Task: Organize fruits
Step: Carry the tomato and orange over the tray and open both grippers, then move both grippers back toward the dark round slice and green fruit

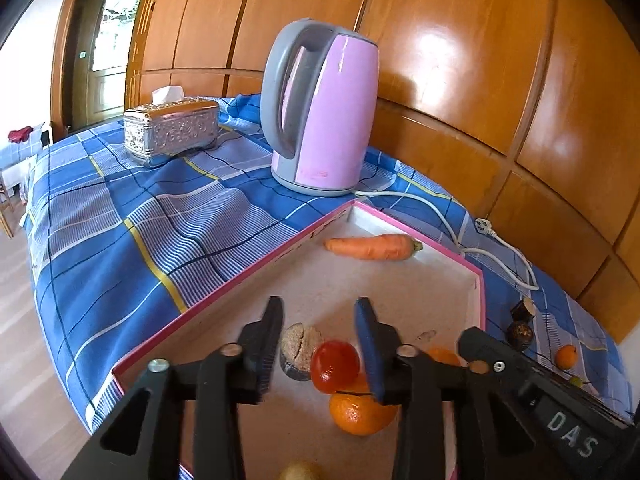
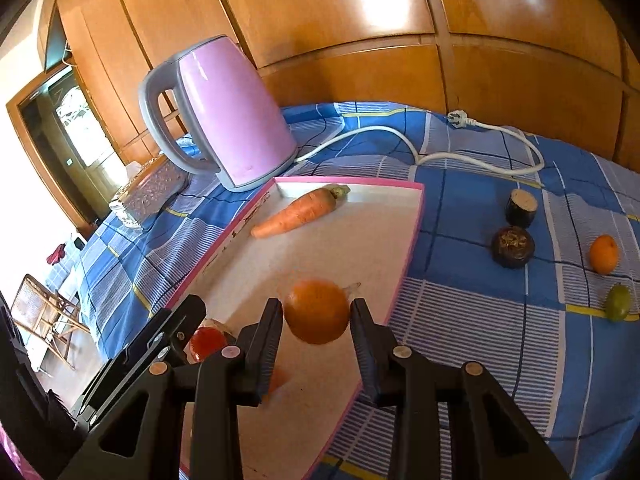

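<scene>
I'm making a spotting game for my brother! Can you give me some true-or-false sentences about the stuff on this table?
1. The carrot lies inside the box. True.
2. The kettle is green. False: it is pink with a grey handle.
3. The kettle's plug is in a socket. False: it lies loose on the cloth.
4. A green grape sits on the cloth, outside the box. True.
</scene>
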Demonstrator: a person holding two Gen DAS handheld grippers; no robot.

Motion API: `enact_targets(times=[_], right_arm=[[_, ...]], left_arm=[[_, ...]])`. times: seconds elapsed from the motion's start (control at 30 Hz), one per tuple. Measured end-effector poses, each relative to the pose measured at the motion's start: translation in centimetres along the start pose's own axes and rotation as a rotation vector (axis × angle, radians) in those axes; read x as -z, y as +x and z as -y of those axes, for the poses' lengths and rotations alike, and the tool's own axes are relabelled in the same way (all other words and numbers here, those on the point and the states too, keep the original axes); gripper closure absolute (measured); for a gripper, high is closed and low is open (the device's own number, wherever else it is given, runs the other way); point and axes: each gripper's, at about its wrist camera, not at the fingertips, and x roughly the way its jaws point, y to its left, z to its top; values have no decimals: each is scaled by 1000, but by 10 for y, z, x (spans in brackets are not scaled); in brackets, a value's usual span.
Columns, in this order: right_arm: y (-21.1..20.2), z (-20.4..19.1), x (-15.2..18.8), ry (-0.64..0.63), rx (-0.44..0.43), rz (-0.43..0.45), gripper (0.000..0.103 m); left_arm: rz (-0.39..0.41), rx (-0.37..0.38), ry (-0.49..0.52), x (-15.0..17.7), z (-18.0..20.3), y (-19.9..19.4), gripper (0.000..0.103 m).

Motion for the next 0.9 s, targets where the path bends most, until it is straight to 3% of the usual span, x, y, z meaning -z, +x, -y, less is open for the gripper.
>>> enact_targets(times=[0.1, 0.9], right_arm=[[-2, 5, 0, 21, 0, 3, 67], [-24, 25, 20, 42, 95, 27, 66]], left_arm=[[-6, -1, -13, 0, -2, 2, 45], [21, 39, 64, 6, 13, -7, 43]])
